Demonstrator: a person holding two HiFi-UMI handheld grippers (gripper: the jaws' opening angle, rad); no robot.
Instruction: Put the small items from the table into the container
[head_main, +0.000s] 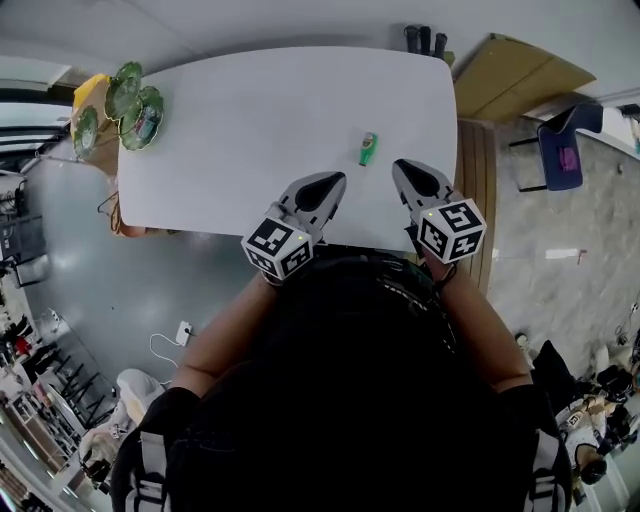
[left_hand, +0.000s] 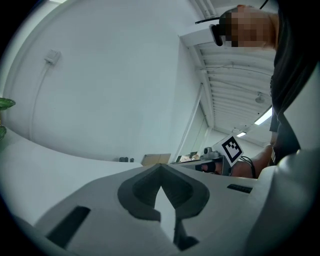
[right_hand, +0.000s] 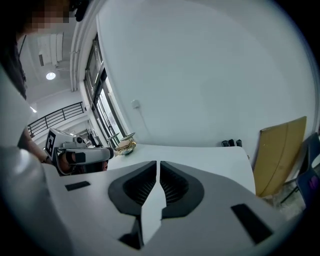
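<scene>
Your left gripper (head_main: 333, 182) and right gripper (head_main: 404, 170) both have jaws together, empty; spread the right one's before reaching the green item (head_main: 368, 148) at its eleven o'clock.

One small green packet (head_main: 368, 148) is out there, narrow, with a paler end. It lies flat on the white table (head_main: 250, 150), right of centre, nearer the near edge, its length running away from that edge. Well apart from it, at the table's far left corner, sits a cluster of green scalloped dishes (head_main: 135, 105), three showing and overlapping, spilling past the table's edge.
</scene>
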